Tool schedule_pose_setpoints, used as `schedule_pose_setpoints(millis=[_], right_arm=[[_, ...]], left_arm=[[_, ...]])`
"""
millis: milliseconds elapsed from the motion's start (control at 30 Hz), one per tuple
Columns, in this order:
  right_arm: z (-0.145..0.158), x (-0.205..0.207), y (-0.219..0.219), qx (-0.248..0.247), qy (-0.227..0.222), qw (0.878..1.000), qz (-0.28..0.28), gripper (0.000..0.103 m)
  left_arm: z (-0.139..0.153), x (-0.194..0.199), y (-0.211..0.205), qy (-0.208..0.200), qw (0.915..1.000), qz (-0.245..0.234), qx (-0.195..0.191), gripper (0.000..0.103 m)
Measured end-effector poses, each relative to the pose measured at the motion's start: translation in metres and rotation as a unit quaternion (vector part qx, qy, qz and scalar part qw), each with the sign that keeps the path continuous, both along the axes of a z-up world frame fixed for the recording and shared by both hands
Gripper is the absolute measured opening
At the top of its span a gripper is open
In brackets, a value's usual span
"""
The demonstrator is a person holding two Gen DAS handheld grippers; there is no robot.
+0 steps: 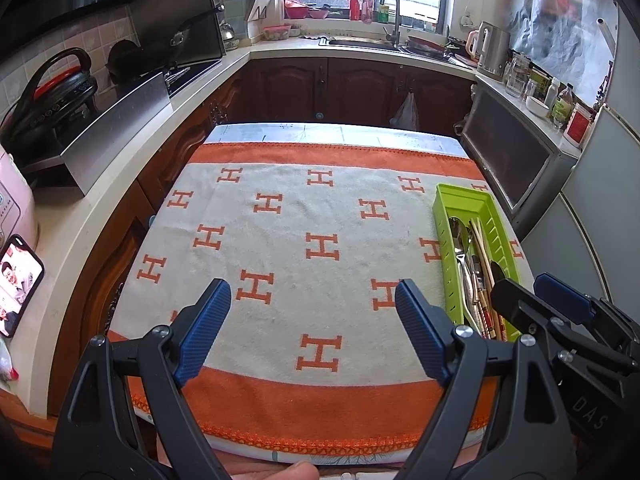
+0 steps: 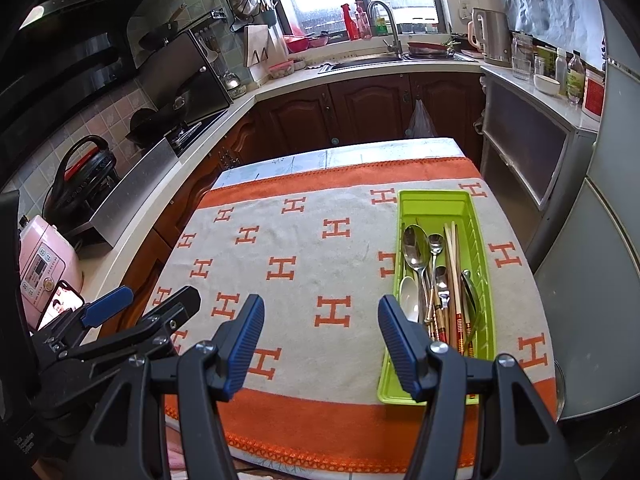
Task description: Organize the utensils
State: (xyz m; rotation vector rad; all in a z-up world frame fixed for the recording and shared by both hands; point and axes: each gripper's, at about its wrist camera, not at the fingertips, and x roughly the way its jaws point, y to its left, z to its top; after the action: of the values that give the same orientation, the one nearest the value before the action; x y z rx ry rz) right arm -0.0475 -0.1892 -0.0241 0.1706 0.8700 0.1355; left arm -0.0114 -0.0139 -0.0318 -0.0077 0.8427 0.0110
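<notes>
Both grippers hang empty above the near edge of the surface [image 1: 280,132], the left gripper [image 1: 312,316] and the right gripper [image 2: 320,336] each with jaws spread wide and nothing between the blue pads. All the utensils in view, namely spoons [image 2: 416,252], wooden chopsticks [image 2: 454,280] and what may be a fork, already lie lengthwise in the green tray [image 2: 440,200] on the right side of the orange-and-cream towel [image 2: 304,240]; no loose piece shows on the cloth. The job looks close to finished, or the tray's mixed heap wants sorting. If sorting, the right gripper is nearer: come down along the tray's long axis, close across one handle only, and lift straight up so the neighbours do not drag, while the left stays clear of the tray wall.
</notes>
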Motion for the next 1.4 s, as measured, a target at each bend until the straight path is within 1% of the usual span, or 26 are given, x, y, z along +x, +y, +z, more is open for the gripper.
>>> schedule_pose_setpoints(millis=[933,1400], right_arm=[[-0.0007,0.0011,0.0002,0.001,0.002,1.0,0.0,0.059],[-0.0033,0.0015,0.0041,-0.002,0.005,1.0,-0.002,0.059]], left_arm=[[-0.0017,0.0008,0.0021,0.002,1.0,0.003,0.001,0.083],[-0.0088,0.0005,0.0065,0.009,0.9999,0.006,-0.001,0.083]])
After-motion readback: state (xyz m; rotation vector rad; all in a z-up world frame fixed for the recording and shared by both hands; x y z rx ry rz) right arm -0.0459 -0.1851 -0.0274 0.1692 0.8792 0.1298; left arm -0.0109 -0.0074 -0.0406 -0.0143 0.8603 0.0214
